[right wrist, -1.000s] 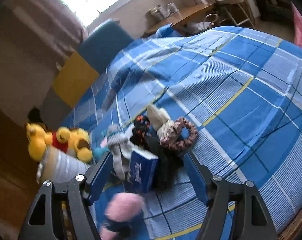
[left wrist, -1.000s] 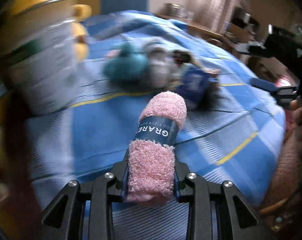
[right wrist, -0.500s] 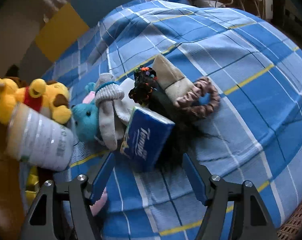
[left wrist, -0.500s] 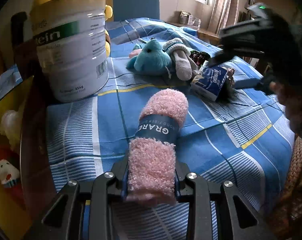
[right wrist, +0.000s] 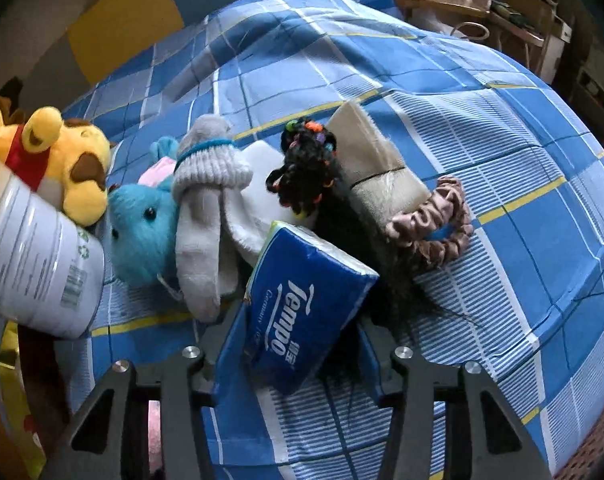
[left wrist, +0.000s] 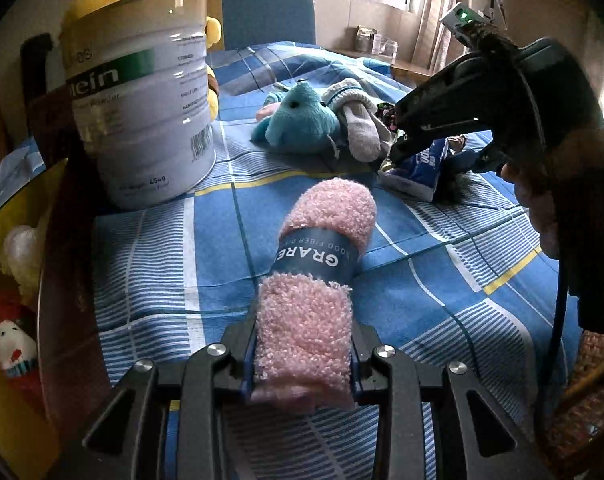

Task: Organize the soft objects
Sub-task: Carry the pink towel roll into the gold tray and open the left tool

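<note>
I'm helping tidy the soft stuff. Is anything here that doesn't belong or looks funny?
Yes: the big metal tin standing on the blue checked bedcover is hard, not soft. Also the blue Tempo tissue pack leans tilted against the messy heap with the teal plush toy and the grey sock, not lying flat.
</note>
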`<state>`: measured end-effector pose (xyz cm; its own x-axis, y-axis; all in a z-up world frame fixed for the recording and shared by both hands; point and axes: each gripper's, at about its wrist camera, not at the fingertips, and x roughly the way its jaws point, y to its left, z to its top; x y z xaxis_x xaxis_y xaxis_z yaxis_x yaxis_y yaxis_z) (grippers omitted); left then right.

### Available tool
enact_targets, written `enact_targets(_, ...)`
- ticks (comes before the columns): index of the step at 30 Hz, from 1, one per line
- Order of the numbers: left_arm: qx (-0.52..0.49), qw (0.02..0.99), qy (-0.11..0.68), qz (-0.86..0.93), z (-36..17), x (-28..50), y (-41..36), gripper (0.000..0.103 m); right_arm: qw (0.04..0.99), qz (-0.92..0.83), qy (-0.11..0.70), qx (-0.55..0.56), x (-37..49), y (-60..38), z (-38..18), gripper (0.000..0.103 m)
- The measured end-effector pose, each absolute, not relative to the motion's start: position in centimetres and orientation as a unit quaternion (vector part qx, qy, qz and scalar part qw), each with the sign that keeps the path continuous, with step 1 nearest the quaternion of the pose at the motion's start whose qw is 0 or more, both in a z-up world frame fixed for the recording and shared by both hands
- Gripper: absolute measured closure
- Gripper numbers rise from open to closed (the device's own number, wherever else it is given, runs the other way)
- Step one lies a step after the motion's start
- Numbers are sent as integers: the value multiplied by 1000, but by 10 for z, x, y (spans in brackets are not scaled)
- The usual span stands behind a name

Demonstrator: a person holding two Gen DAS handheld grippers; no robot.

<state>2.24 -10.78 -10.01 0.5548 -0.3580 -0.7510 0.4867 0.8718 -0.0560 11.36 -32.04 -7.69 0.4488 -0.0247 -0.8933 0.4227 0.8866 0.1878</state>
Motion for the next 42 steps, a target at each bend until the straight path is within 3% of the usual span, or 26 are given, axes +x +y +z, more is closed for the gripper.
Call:
enact_targets(9,77,878,407,-241,-100,22,-108,69,811,-130,507,262,108,-339,-84,52)
enact_targets(21,26,865,428,-260,-74,24,-93,71,820,-132,505,234,115,-331,-85,53)
enact_targets(32,-130,896,399,-146,-8,40,31,71,824,-133,504,222,113,-329,-84,53)
enact_targets(42,-230,855,464,10,-50,91,129,71,833,-138,502,186,115,-319,-81,53)
